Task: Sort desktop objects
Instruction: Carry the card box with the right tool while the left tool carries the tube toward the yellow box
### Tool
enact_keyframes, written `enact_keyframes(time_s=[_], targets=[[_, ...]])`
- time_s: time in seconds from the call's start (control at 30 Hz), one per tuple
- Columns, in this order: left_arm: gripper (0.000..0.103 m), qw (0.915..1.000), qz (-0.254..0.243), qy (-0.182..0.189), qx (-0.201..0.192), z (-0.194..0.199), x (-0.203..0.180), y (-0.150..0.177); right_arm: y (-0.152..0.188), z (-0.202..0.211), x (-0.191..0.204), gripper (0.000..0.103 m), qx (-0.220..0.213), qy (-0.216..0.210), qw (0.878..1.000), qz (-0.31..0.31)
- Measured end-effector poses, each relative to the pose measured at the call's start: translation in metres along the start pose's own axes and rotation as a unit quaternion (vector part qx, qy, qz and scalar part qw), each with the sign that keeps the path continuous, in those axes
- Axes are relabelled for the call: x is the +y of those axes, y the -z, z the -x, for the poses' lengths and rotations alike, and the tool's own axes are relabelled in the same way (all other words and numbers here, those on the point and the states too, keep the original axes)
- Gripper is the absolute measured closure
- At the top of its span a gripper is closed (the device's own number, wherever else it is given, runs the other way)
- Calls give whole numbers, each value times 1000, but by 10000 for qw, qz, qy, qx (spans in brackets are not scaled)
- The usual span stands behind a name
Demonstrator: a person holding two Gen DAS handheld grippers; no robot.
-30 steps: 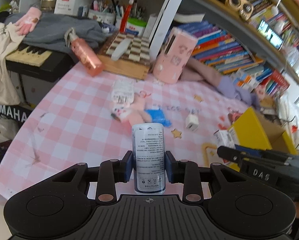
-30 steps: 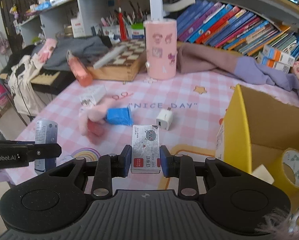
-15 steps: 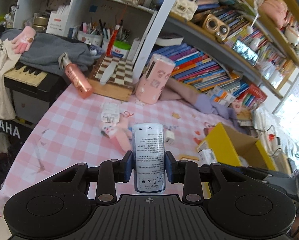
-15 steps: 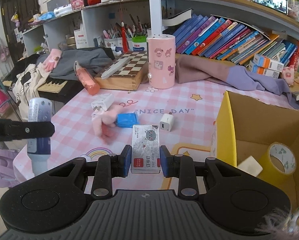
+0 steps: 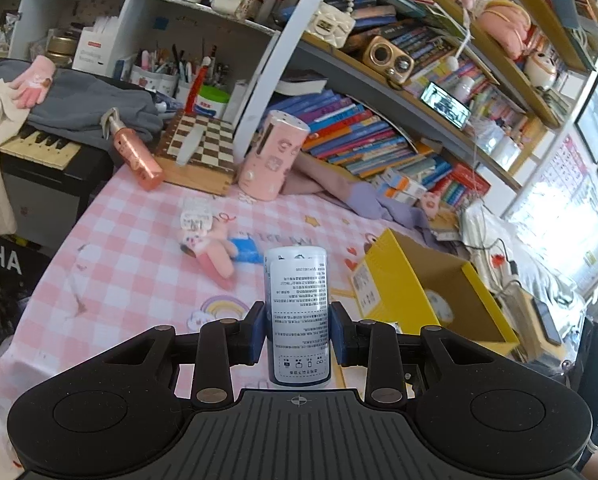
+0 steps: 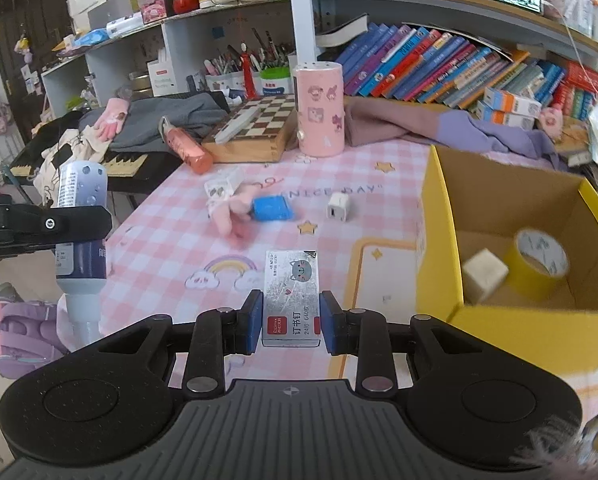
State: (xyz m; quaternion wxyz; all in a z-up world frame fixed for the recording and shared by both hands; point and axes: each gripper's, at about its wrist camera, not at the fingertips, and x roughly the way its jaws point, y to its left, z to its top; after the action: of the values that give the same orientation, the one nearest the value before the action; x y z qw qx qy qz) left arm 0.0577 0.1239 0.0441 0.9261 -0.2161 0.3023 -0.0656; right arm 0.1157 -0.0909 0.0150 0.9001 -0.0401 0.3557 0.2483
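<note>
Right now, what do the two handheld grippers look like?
Both match: the left gripper and right gripper have a matte black ribbed body with a small crosshair mark, round side discs, black linkages with silver pivot pins, and blue pads on the fingers. No cables or sleeves visible.

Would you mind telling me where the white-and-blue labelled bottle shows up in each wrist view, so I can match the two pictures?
Left wrist view: the bottle stands upright at lower centre, clamped in the left gripper.
Right wrist view: the bottle is at the far left edge, held off the table.
Shared landmark: the yellow cardboard box, on the right of both pictures.
</note>
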Motion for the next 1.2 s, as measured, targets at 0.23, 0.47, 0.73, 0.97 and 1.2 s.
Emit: enact_keyframes(time_s=[0.23,0.47,0.73,0.97,1.2], targets=[[71,9997,-37,190,172,18,-4,20,25,25,7,76,30,114,9998,-182],[71,9977,-223,433,464,27,-12,39,53,47,11,76,69,296,9983,-498],[71,9935,-329,754,787,26,-22,57,82,71,9,76,152,583,9945,-862],[71,9876,-542,1067,1018,14,-38,64,99,87,0,76,194,864,9900,-1102],[71,9796,-770,1385,1236,1,-57,68,111,104,-15,76,161,1196,9826,-1412]])
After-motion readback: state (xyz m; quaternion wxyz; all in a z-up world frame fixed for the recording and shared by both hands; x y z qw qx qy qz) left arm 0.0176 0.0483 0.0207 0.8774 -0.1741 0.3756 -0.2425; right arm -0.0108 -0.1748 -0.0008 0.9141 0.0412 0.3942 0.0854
